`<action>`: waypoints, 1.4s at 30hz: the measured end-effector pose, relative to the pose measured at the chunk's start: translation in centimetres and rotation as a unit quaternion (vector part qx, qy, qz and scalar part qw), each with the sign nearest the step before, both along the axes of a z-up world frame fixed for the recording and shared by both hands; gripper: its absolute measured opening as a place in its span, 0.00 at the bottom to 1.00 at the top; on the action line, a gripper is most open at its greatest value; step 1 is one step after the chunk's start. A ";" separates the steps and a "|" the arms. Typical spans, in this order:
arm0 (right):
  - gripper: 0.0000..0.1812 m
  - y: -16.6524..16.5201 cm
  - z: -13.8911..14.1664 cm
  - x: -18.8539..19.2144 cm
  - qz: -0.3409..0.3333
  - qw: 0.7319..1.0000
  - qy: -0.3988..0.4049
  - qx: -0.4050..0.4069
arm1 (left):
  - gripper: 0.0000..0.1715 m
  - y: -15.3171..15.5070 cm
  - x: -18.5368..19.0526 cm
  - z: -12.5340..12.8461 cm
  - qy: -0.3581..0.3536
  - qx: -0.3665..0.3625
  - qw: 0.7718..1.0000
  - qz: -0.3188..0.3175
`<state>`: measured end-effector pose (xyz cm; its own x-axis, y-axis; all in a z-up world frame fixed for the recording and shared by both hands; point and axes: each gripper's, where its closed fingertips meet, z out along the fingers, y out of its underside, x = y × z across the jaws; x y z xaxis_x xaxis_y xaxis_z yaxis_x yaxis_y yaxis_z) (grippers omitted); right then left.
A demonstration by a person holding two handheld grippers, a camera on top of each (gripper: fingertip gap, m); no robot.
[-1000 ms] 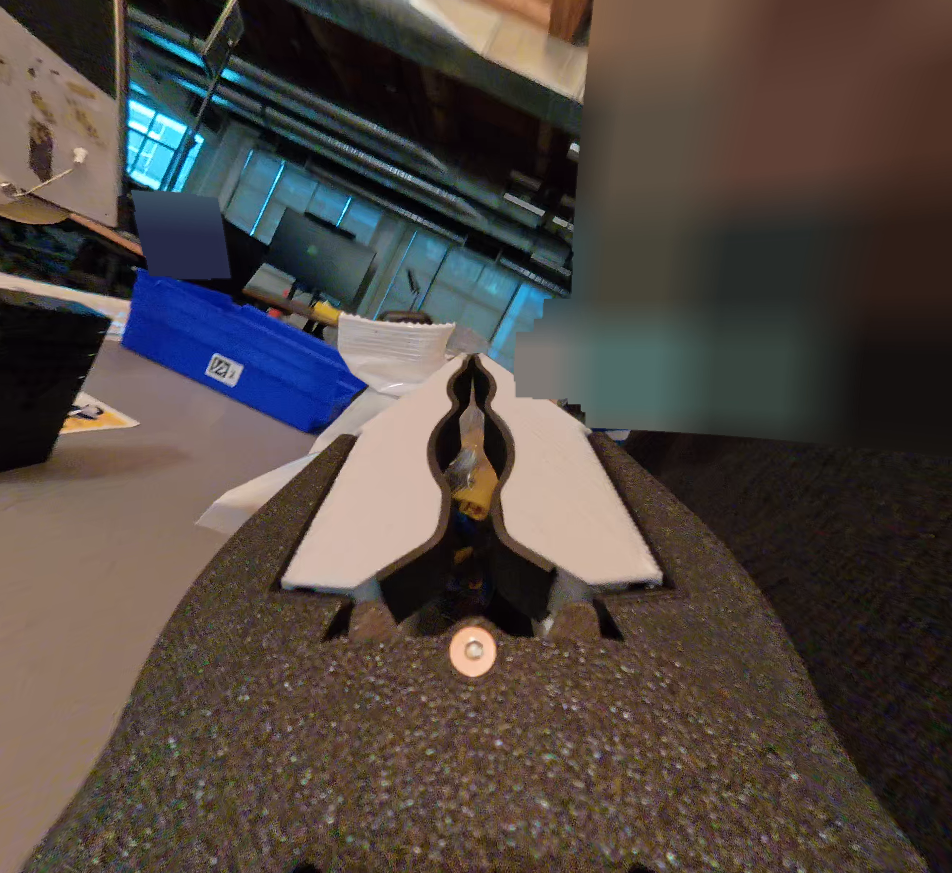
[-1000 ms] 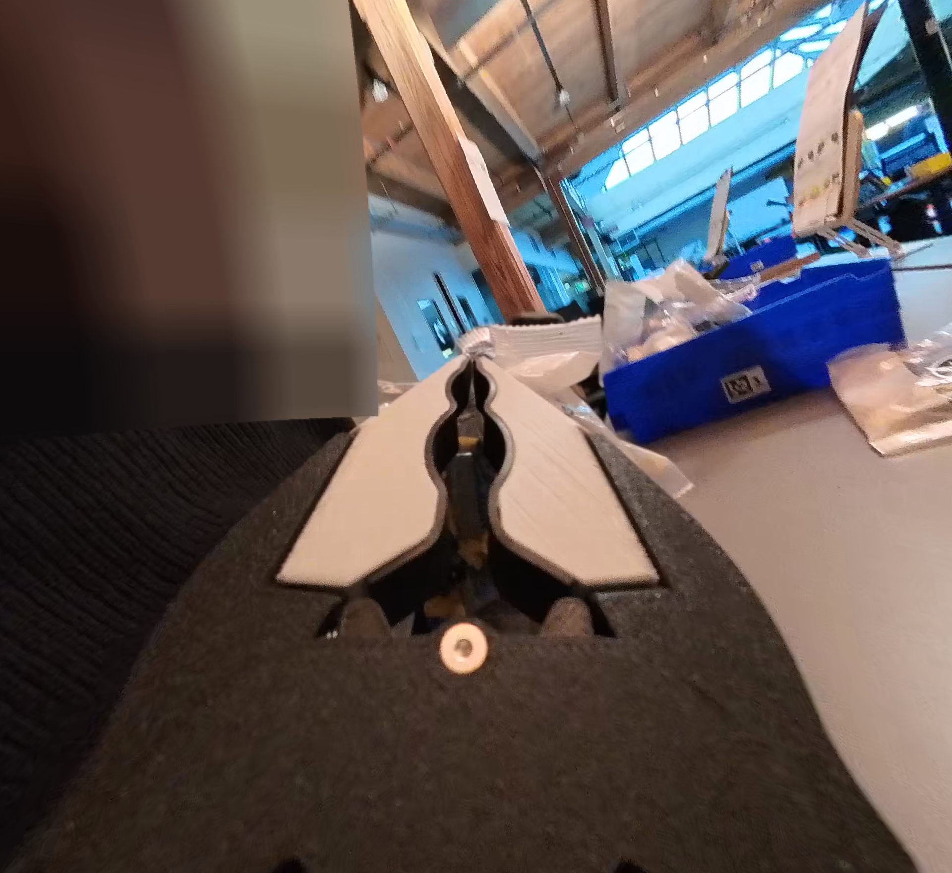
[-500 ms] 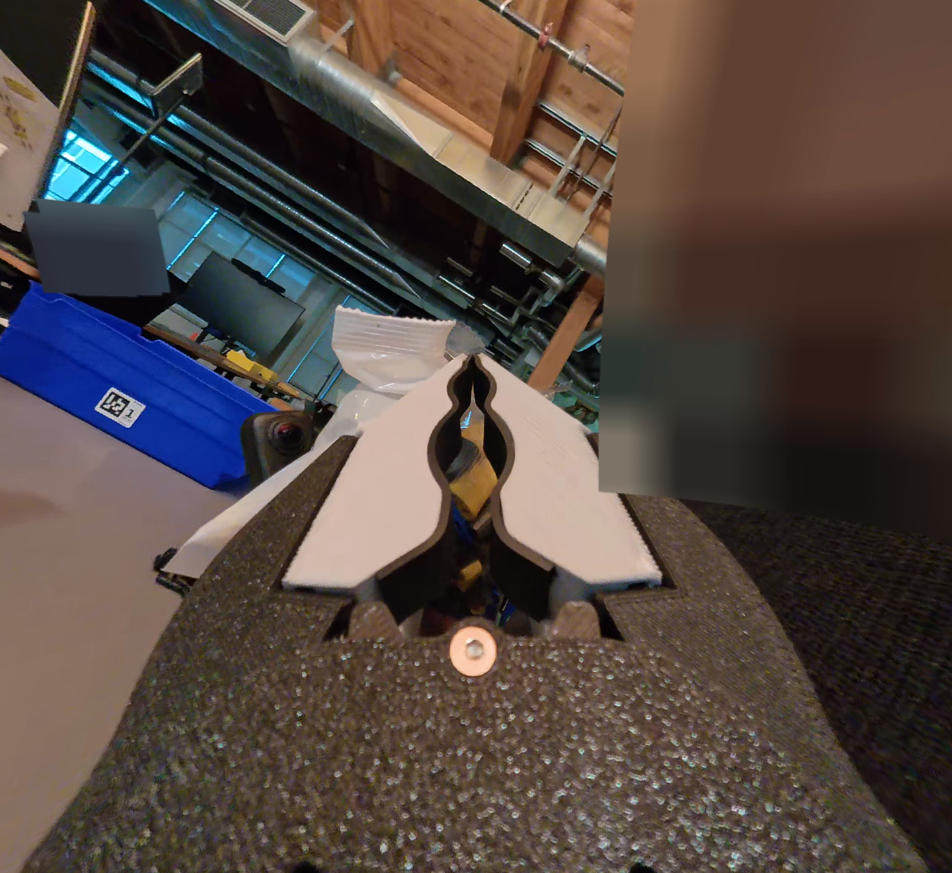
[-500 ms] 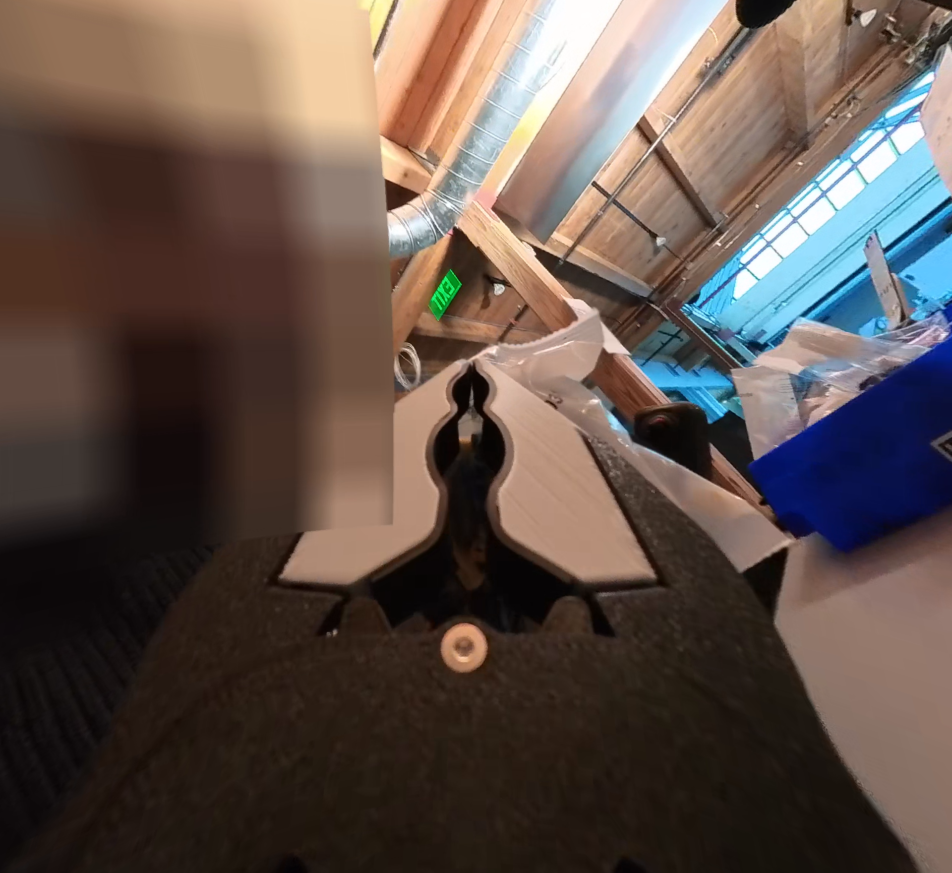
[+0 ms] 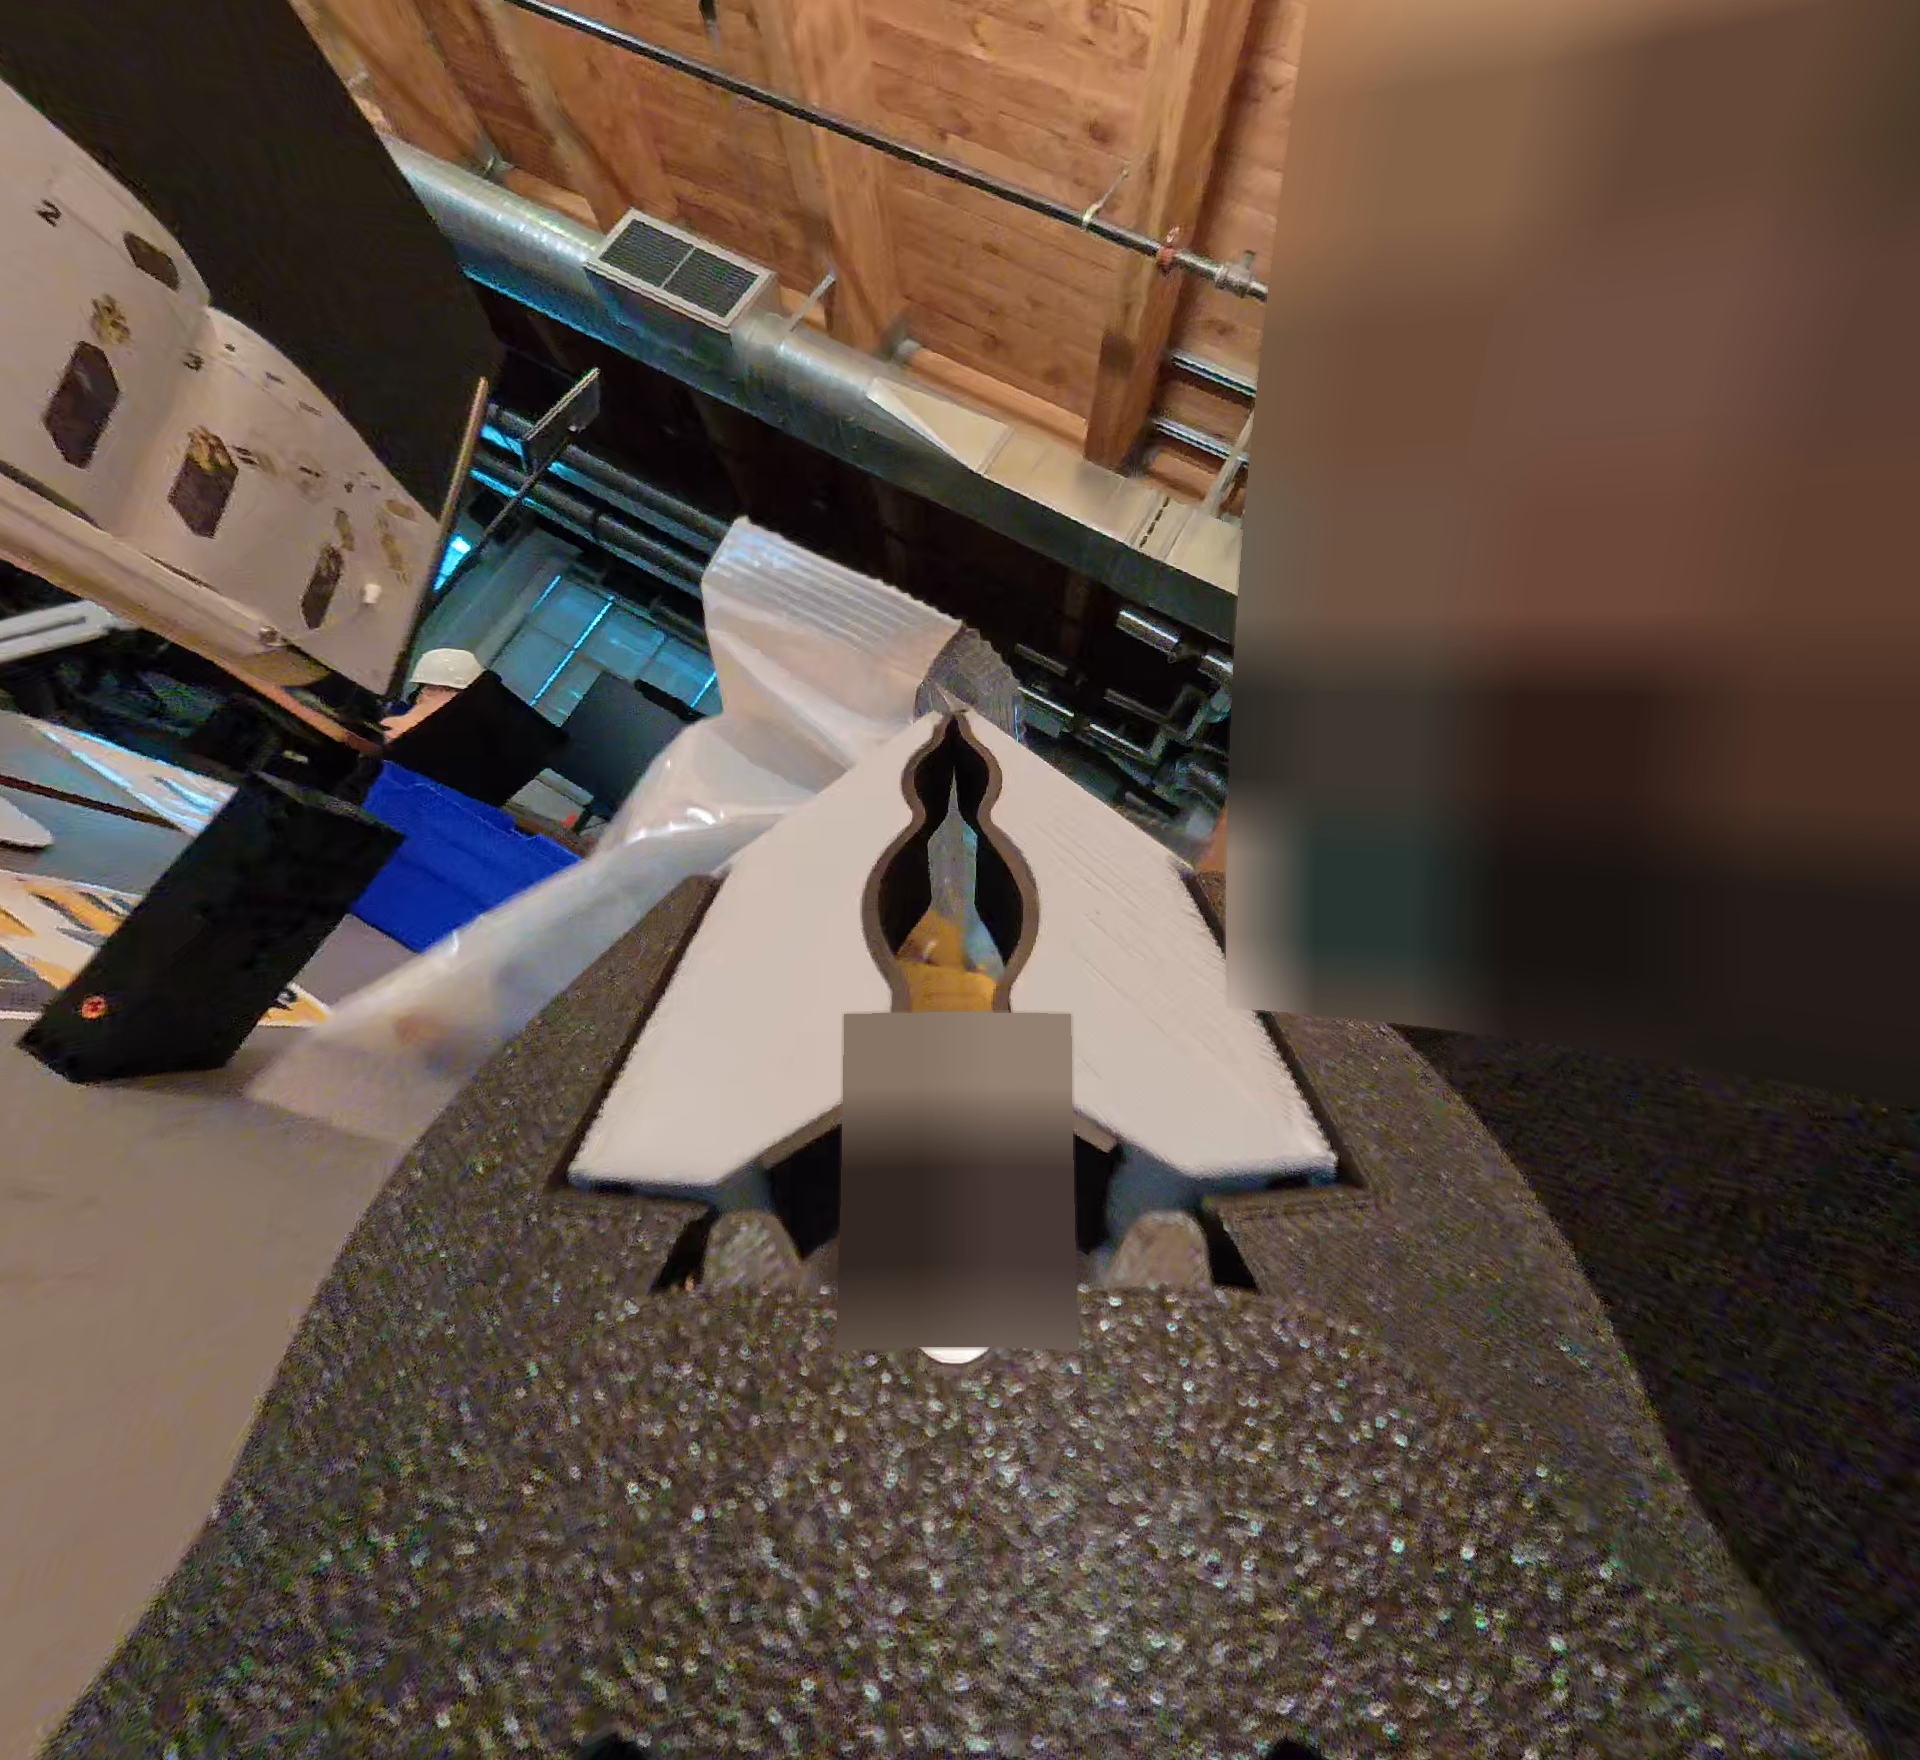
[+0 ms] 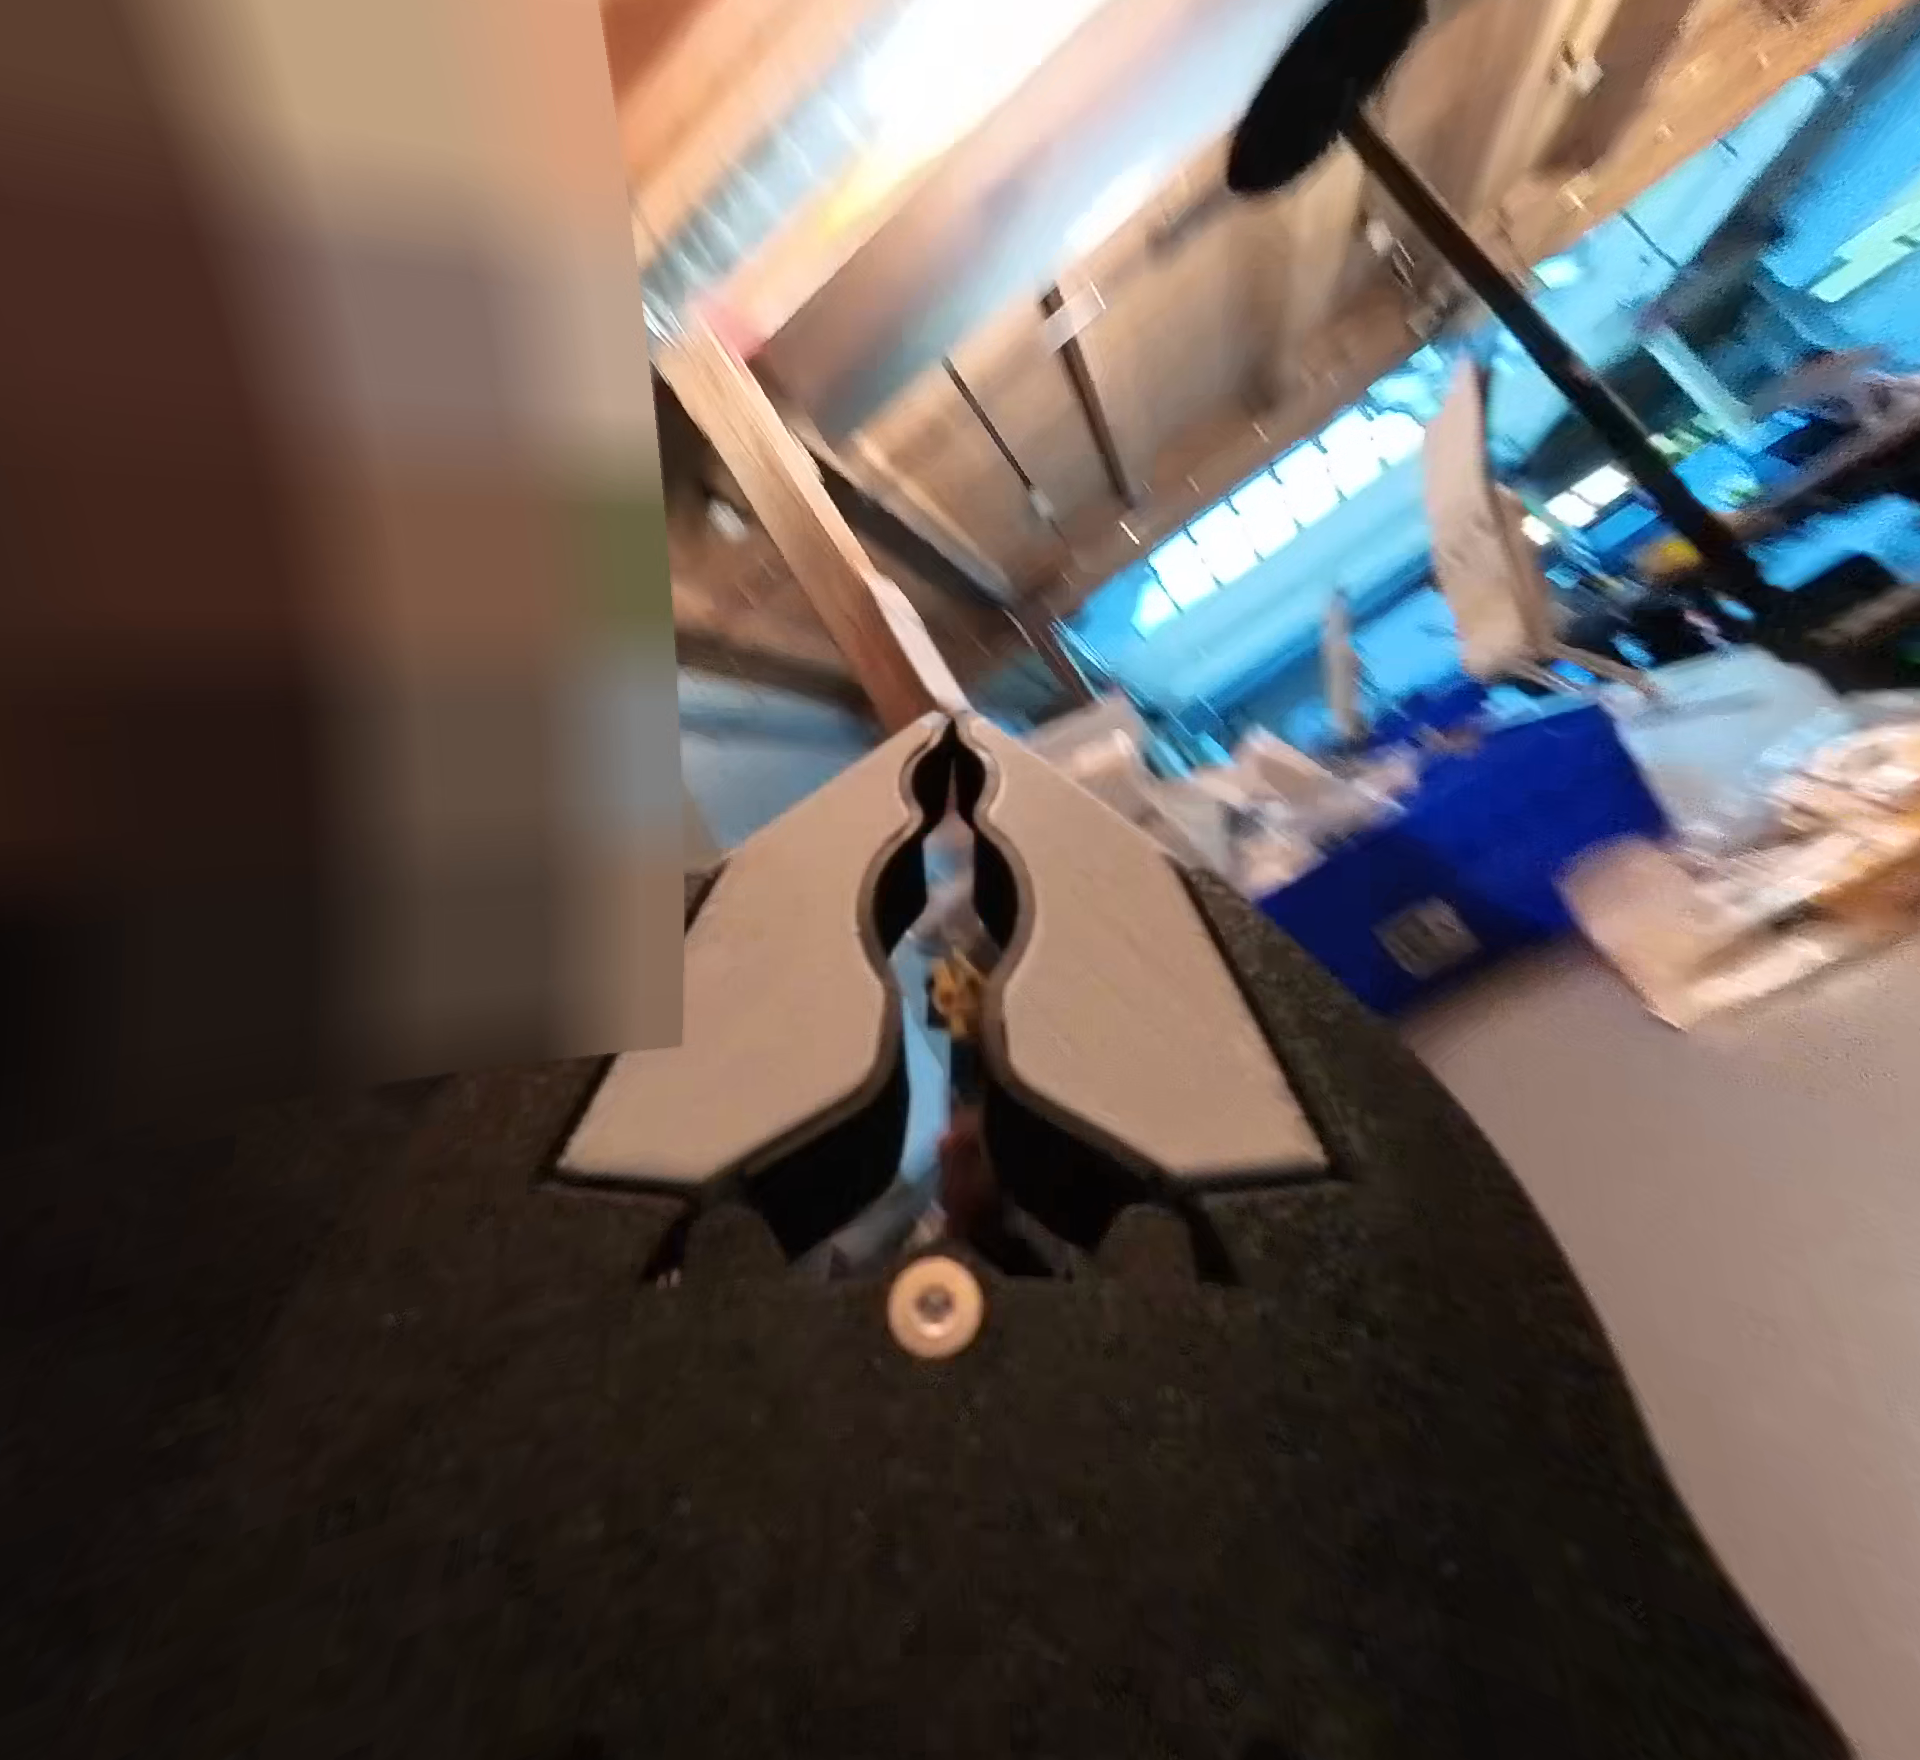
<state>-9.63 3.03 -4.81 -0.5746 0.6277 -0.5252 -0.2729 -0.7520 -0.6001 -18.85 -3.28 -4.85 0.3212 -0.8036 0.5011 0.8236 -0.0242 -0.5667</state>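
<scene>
My left gripper (image 5: 951, 723) is shut on a clear plastic bag (image 5: 800, 650) with a white ribbed top edge. The bag sticks out past the tips and trails down to the left. A yellow part (image 5: 940, 978) inside it shows in the gap between the fingers. My right gripper (image 6: 951, 728) is shut as well. Clear film (image 6: 920, 983) with a small yellow piece (image 6: 956, 988) shows in its gap. The right wrist view is blurred by motion, and no bag edge shows beyond its tips. Both grippers are raised above the grey table (image 5: 125, 1295).
A black box (image 5: 208, 941), a blue bin (image 5: 457, 863) and a tilted white board (image 5: 156, 453) stand at the left. The right wrist view shows a blue bin (image 6: 1455, 858), plastic bags (image 6: 1714, 879) and a black stand (image 6: 1330, 69). A person's dark knit garment (image 5: 1714, 1295) is close by.
Both grippers stayed shut. The left view tilted up and rolled, bringing the black box into view. The right view swung back down toward the table, and the white bag edge no longer shows past its tips.
</scene>
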 end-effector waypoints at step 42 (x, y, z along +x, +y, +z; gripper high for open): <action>0.00 -2.1 -4.8 -4.0 0.002 0.977 -0.189 0.103 | 0.00 1.5 6.1 -4.3 0.232 -0.072 0.970 -0.015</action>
<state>-13.61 0.89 -9.61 -0.3672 0.7406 -0.5627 -0.0009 -0.6052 -0.7961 -12.72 -1.75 -9.19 0.5170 -0.7483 0.4157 0.4783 -0.1502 -0.8653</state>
